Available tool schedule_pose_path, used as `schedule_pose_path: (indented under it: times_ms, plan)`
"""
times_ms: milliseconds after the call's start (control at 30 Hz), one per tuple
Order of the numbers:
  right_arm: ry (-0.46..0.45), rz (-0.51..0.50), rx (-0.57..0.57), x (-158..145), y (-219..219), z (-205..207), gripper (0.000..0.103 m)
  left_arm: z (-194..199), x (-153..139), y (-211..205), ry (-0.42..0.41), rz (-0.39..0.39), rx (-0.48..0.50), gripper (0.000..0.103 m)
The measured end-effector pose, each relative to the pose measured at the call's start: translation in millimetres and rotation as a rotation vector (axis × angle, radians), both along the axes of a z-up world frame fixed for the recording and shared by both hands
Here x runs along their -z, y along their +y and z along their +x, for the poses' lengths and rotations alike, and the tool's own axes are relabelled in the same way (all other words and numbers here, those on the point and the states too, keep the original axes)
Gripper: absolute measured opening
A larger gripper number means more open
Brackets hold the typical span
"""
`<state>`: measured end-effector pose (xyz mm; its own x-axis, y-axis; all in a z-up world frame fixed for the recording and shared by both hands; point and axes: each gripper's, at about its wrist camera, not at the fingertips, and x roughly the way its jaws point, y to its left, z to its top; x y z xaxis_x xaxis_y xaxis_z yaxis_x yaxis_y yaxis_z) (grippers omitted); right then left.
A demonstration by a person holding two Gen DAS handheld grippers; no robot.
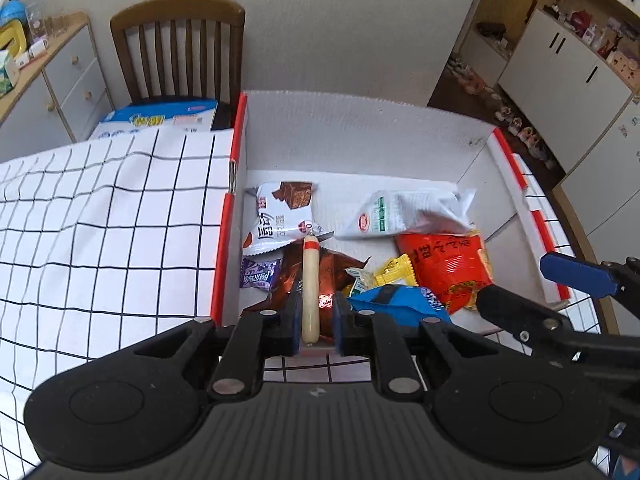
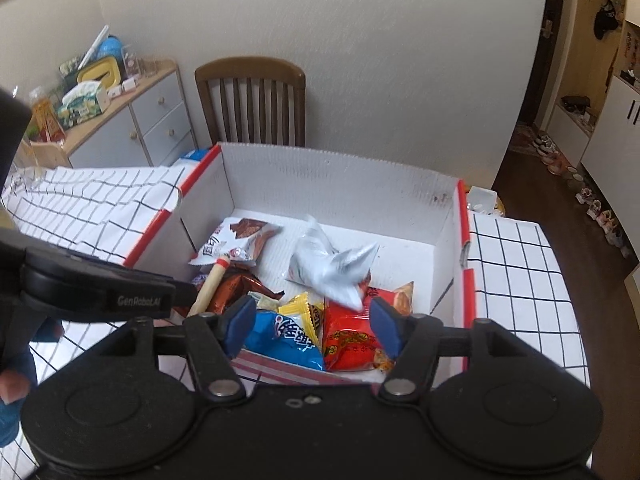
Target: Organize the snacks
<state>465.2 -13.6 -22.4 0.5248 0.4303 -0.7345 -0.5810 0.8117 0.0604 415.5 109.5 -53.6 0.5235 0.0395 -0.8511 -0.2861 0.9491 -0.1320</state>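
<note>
- left gripper (image 1: 316, 312): jaws clamped on a sausage stick (image 1: 310, 288) (red-tipped end pointing ahead)
- right gripper (image 2: 314, 326): jaws apart, blue chip bag (image 2: 284, 340) and red packet (image 2: 350, 342) between them

Home dining area: wooden chair (image 2: 251, 100), drawer cabinet (image 2: 154, 120), shoes (image 2: 592, 204) by doorway.

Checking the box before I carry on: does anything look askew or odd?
Only the sausage stick: it sits off-centre against one finger of the left gripper, slanting out over the box. The packets lie jumbled.
</note>
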Motion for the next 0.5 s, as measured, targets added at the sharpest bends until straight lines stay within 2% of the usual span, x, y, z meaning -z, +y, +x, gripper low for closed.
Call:
schedule_pose_path:
  times_ms: [200, 367, 433, 500]
  plan:
    - [-0.034, 0.047, 0.015, -19, -13, -16, 0.073, -21, -21, -4, -0.071, 0.015, 0.024, 0.015]
    - [-0.063, 0.088, 0.0, -35, -23, -32, 0.074, -38, -39, -7, -0.118, 0.021, 0.033, 0.016]
    - [-0.08, 0.101, -0.005, -42, -26, -40, 0.076, -47, -47, -8, -0.147, 0.023, 0.034, 0.018]
    - [-0.086, 0.123, -0.013, -48, -30, -48, 0.078, -57, -54, -11, -0.172, 0.033, 0.034, 0.027]
